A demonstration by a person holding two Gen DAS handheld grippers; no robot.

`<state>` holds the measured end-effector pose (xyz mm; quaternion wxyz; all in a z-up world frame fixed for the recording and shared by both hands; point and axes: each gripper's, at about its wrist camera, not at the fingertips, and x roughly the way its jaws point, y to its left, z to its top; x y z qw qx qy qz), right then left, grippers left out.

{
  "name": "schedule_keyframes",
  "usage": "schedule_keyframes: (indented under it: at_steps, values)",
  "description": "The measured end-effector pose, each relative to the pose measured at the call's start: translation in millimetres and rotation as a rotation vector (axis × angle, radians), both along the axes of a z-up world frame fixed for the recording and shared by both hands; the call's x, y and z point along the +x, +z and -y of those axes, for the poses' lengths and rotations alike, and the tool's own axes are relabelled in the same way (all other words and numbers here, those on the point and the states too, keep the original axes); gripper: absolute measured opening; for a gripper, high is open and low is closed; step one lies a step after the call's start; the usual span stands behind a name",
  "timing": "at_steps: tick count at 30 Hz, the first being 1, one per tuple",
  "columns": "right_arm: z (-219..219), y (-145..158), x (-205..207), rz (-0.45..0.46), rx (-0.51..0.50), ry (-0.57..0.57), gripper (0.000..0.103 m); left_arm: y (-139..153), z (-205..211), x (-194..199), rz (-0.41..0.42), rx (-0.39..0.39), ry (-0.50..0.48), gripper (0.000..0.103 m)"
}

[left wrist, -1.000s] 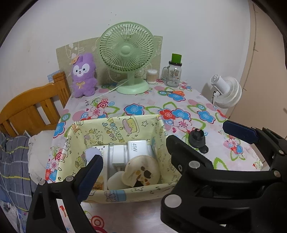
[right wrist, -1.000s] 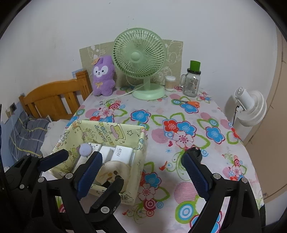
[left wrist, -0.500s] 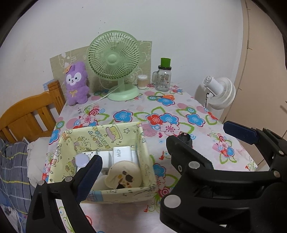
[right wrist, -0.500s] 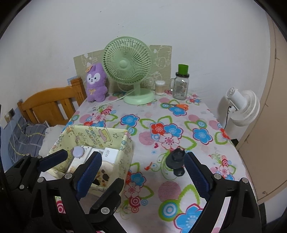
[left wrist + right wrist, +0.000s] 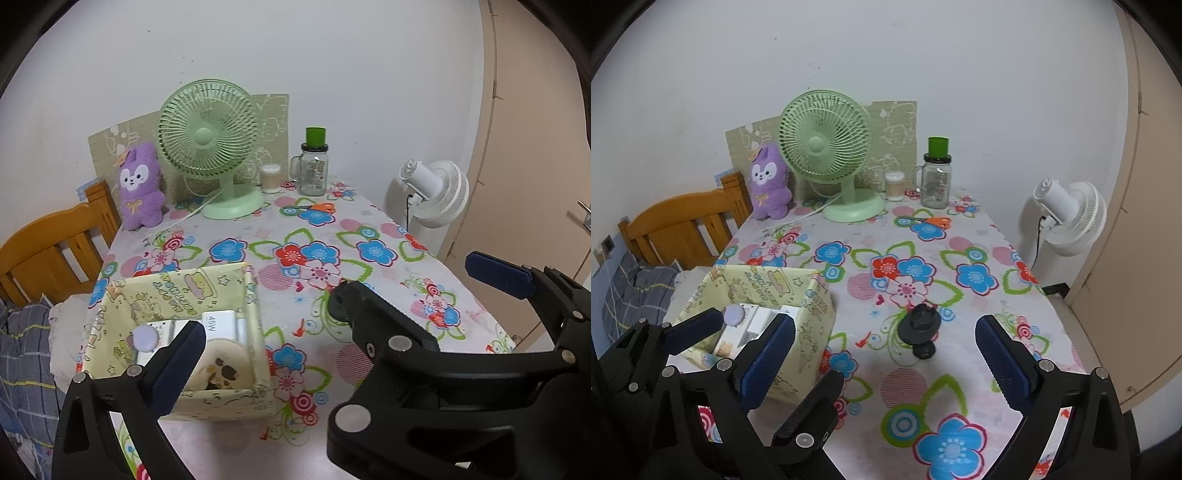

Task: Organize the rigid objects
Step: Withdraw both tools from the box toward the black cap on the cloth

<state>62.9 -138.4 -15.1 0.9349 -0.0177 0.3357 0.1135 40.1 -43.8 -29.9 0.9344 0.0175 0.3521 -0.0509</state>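
On the flowered tablecloth [image 5: 964, 243]: a yellow fabric storage box [image 5: 812, 314] is set at the near left; a black round fitting [image 5: 921, 326] is lying to its right, well apart from it.
Box contents: white chargers [image 5: 221, 325], one marked 45W, are packed upright inside; a round cream pouch [image 5: 218, 365] with dark paw prints is seen at the front and a small lilac disc [image 5: 144, 339] on top at the left.
Left gripper [image 5: 328, 306]: nothing is held; its jaws are opening, with the blue-padded left finger seen over the box and the right finger over the table's right edge.
Right gripper [image 5: 884, 356]: nothing is held; its jaws are opening, and the black fitting is seen between the fingers but further off, untouched by either pad.
Table rear: a green desk fan [image 5: 827, 147], a purple plush rabbit [image 5: 768, 182], a small cotton-swab jar [image 5: 894, 185] and a glass mug-jar [image 5: 936, 181] with a green cap are lined along the wall; orange-handled scissors [image 5: 932, 221] are lying just in front of the jar.
Surroundings: a white floor fan [image 5: 1067, 218] is standing off the table's right side; a wooden bed frame [image 5: 683, 225] is seen at the left.
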Motion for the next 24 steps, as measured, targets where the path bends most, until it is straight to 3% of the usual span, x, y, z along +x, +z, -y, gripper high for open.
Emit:
schedule_keyframes:
  at_steps: [24]
  values:
    - [44.1,-11.5,4.8,0.021,-0.028,-0.018,0.1,-12.0,47.0,7.9,-0.01,0.036,-0.001,0.103]
